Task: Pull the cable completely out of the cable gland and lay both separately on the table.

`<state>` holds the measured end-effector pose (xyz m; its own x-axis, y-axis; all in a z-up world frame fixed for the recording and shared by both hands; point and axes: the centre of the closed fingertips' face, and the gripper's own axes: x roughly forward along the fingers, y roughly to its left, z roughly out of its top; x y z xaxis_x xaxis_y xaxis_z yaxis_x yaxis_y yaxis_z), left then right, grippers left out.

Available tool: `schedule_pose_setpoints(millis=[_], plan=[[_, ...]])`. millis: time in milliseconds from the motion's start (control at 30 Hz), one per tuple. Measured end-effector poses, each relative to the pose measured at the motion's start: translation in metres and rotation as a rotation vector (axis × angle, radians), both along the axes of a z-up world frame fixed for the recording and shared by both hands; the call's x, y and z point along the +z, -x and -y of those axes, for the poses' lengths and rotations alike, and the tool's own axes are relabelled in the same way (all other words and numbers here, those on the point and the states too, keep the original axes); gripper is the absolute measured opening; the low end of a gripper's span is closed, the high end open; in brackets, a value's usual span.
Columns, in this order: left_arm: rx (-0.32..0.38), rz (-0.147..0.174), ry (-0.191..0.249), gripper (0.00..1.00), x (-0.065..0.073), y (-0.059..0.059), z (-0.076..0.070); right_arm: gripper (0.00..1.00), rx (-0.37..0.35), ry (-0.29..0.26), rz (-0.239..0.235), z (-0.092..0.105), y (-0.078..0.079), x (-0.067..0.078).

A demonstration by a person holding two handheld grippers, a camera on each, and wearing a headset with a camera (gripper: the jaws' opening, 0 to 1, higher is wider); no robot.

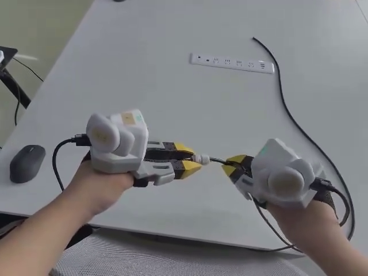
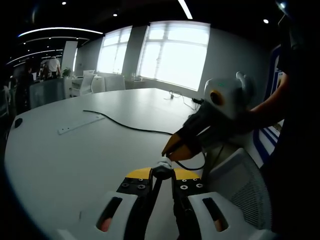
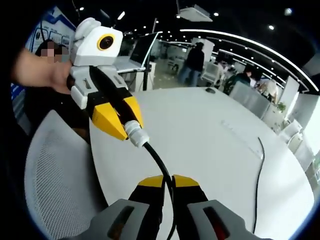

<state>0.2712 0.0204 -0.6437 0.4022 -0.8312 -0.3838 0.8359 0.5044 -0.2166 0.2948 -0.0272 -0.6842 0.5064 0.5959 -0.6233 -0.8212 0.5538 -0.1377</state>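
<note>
Above the white table's (image 1: 172,86) near edge, my left gripper (image 1: 194,158) is shut on the white cable gland (image 1: 202,158), its jaws pointing right. A short black cable (image 1: 218,161) runs out of the gland into my right gripper (image 1: 229,165), which is shut on it and faces left. In the left gripper view the gland (image 2: 161,167) sits clamped between my left gripper's (image 2: 161,176) yellow tips, with the right gripper (image 2: 178,146) just beyond. In the right gripper view the cable (image 3: 157,157) passes between the closed jaws of my right gripper (image 3: 167,181) up to the gland (image 3: 136,134).
A white power strip (image 1: 233,62) lies at the far middle of the table, and a long black lead (image 1: 287,109) curves down the right side. A dark mouse (image 1: 27,163) rests at the left edge. A grey mesh chair (image 1: 172,259) stands below the near edge.
</note>
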Motion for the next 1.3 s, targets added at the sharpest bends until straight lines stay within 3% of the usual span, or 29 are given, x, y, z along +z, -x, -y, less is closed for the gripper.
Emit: schedule_pose_setpoints(millis=[167, 333, 833, 1167, 1300], plan=[[0.004, 0.001, 0.000, 0.15, 0.000, -0.001, -0.001, 0.00, -0.083, -0.042, -0.075, 0.012, -0.005, -0.009], [0.007, 0.004, -0.001, 0.15, 0.000, -0.002, -0.002, 0.00, -0.135, -0.065, -0.110, 0.021, -0.008, -0.016], [-0.003, 0.013, -0.002, 0.15, 0.002, -0.003, -0.001, 0.00, -0.343, -0.177, -0.277, 0.047, -0.013, -0.041], [-0.014, 0.026, 0.002, 0.15, 0.004, -0.003, -0.001, 0.01, -0.526, -0.331, -0.431, 0.065, -0.013, -0.058], [-0.015, 0.025, 0.001, 0.15, 0.002, -0.002, -0.001, 0.01, -0.546, -0.352, -0.452, 0.066, -0.011, -0.062]])
